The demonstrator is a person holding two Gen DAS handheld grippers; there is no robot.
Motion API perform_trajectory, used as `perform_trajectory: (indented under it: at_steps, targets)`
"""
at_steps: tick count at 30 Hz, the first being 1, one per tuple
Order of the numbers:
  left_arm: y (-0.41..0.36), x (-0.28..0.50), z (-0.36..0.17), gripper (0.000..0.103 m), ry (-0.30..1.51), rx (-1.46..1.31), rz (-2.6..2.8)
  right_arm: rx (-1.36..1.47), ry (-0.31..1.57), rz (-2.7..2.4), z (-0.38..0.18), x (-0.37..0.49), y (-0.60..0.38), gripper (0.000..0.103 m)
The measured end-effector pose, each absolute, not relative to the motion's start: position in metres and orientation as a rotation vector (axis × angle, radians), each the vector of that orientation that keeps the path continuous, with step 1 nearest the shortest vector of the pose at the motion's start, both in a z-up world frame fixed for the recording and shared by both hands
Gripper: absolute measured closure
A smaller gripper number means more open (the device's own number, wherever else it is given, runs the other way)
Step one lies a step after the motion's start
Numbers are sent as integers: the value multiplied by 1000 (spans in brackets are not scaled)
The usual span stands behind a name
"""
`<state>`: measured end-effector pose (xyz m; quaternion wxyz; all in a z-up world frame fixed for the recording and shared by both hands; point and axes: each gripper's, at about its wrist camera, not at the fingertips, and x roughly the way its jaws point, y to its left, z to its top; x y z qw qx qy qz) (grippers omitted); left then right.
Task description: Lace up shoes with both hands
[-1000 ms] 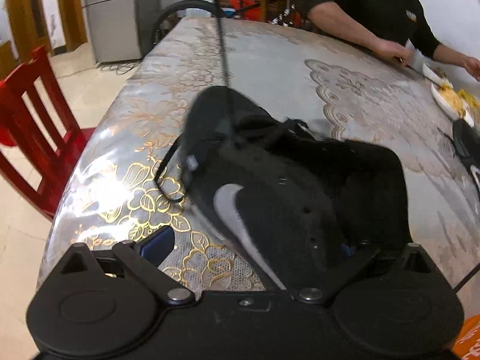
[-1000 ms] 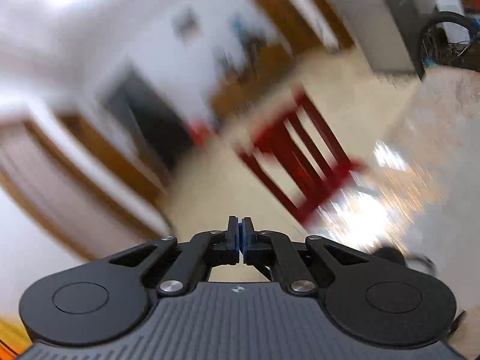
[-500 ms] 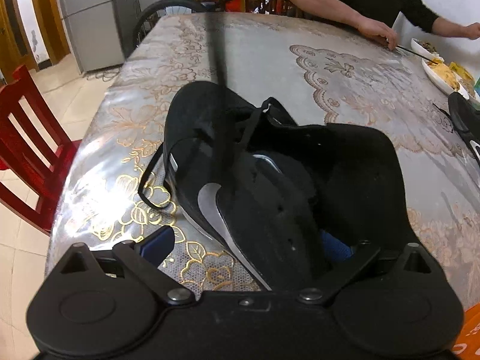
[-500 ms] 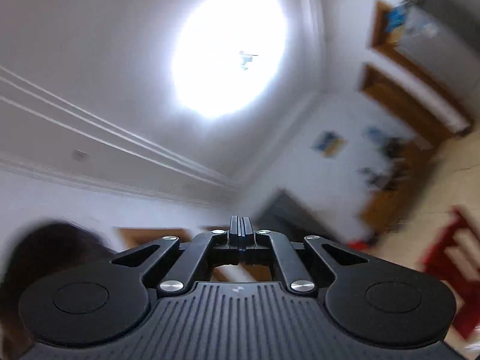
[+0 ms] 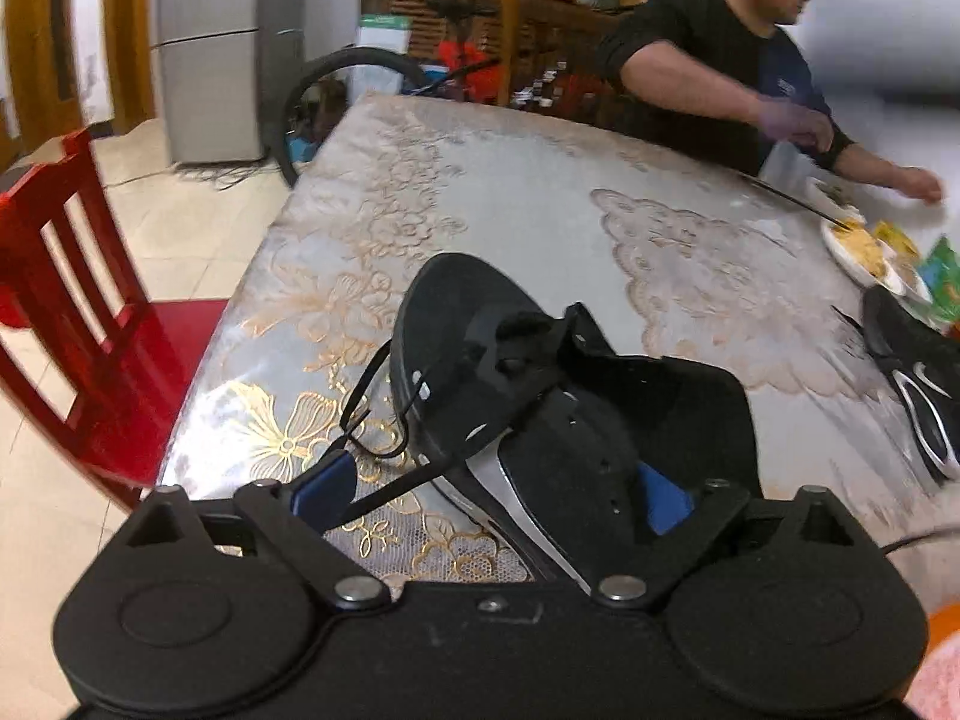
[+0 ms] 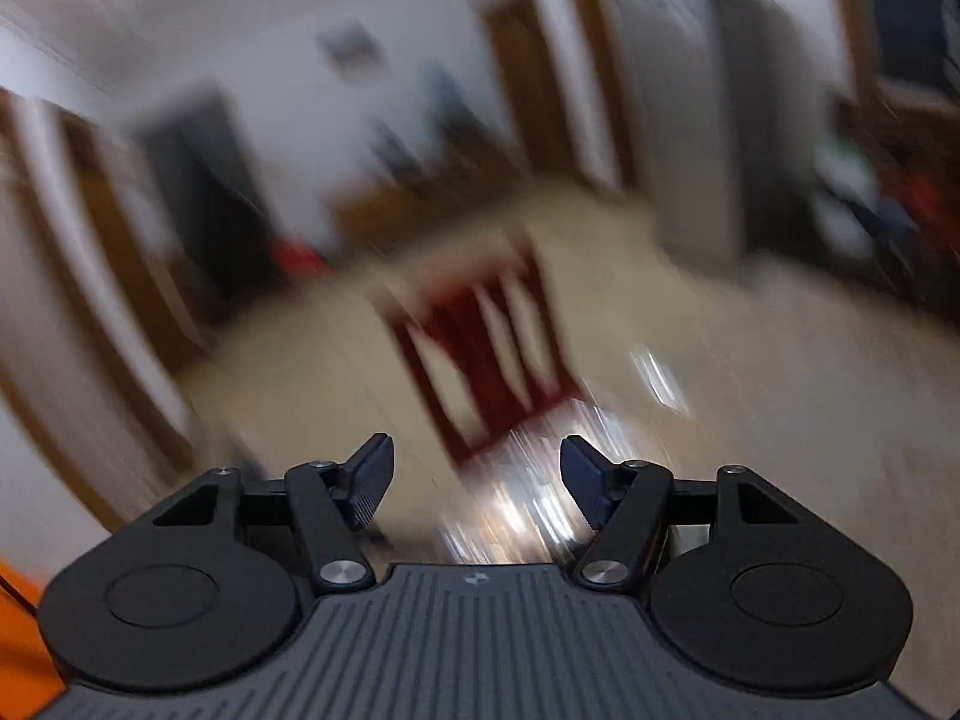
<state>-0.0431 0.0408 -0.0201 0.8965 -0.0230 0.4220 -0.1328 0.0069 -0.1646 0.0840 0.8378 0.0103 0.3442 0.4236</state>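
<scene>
The lacing looks barely begun. The black shoe lies on the tabletop near its front edge, tilted on its side with the collar gaping and the tongue flopped open. Its thin black lace trails loose off the left side in a slack loop over the cloth, and one strand runs back toward the left tool. A few eyelets show as pale dots along the flap; whether any are threaded cannot be told. The left tool's jaws stand wide and are closing, straddling the heel end of the shoe; the right blue pad sits against the shoe's inner side, the left pad beside the lace, pressing on neither as far as can be seen. The right tool is opening, with nothing between its ribbed blue pads, and points away at a blurred red chair. Threading and tying seem still ahead. The shoe looks soft, matte and floppy with a silvery insole; the tabletop cover is glossy, printed with gold flowers and lace patterns.
</scene>
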Motion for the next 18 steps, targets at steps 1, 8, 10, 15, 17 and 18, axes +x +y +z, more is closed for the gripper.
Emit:
perform_trajectory:
  at_steps: [1,8,10,15,17,18]
  targets:
    - [43,-41,-18,12,881,-63,-304,20,796,847,65,4,-167,40]
    - [64,-15,6,11,884,-286,-441,0,912,582,16,-15,-180,40]
    - [52,0,1,11,906,-212,-409,-5,914,548,8,-20,-178,40]
    - [30,21,-28,16,989,-118,-389,-42,925,527,-8,-26,-153,40]
    - [26,23,-36,32,1007,-99,-382,-54,941,514,-8,-28,-149,39]
    - [26,24,-38,45,1005,-102,-380,-53,955,506,-9,-29,-147,39]
